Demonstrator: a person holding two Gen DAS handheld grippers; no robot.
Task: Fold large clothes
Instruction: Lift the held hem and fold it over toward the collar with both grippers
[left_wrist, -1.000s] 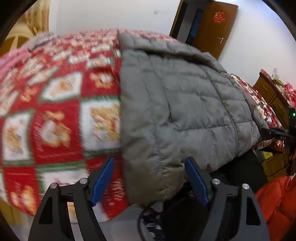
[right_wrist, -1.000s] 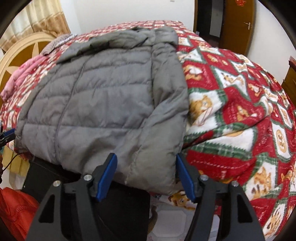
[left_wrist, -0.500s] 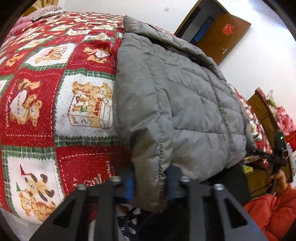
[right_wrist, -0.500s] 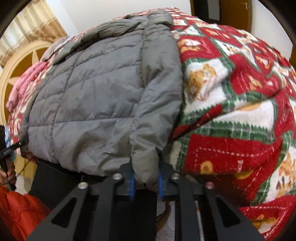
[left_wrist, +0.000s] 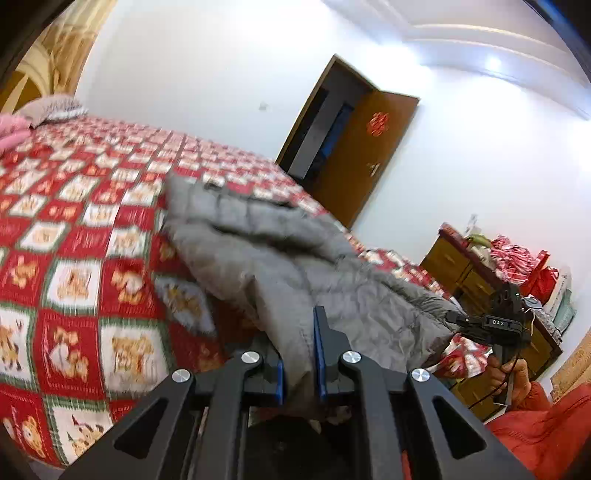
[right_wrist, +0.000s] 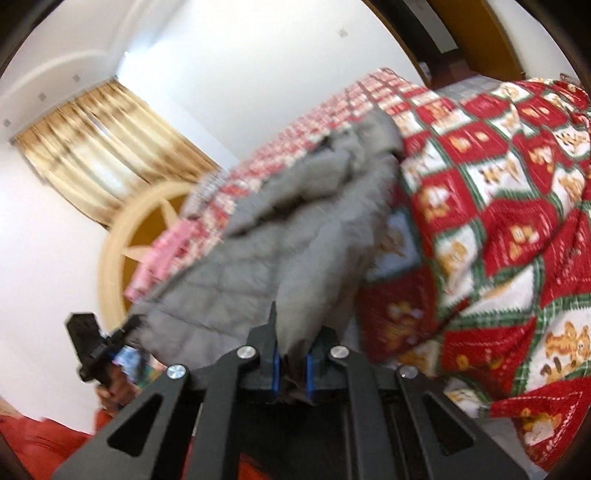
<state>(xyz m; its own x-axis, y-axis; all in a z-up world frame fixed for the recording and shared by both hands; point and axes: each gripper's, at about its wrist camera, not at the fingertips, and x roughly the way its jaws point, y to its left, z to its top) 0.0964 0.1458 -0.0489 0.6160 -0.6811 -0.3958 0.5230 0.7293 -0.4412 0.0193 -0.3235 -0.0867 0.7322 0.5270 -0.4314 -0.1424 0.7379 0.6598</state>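
In the left wrist view, the left hand-held gripper (left_wrist: 300, 363) sits at the bottom centre of the frame, its blue-lined fingers clamped on a bunched hem corner of the grey quilted puffer jacket (left_wrist: 280, 258). The jacket rises from that pinch toward the middle of the frame, rumpled, its upper part lying on the bed (left_wrist: 66, 258), which carries a red, white and green teddy-bear patchwork blanket. At the right edge the right hand-held gripper (left_wrist: 458, 319) grips the jacket's other hem corner, in front of a wooden dresser (left_wrist: 450, 266). A brown door (left_wrist: 362, 155) stands open at upper centre.

In the right wrist view, the right hand-held gripper (right_wrist: 291, 363) is likewise closed on grey fabric at the bottom centre, with the jacket (right_wrist: 295, 251) stretching up across the bed (right_wrist: 517, 221). The left hand-held gripper (right_wrist: 127, 328) shows at lower left, holding the far corner. Beige curtains (right_wrist: 107, 155) hang at upper left.
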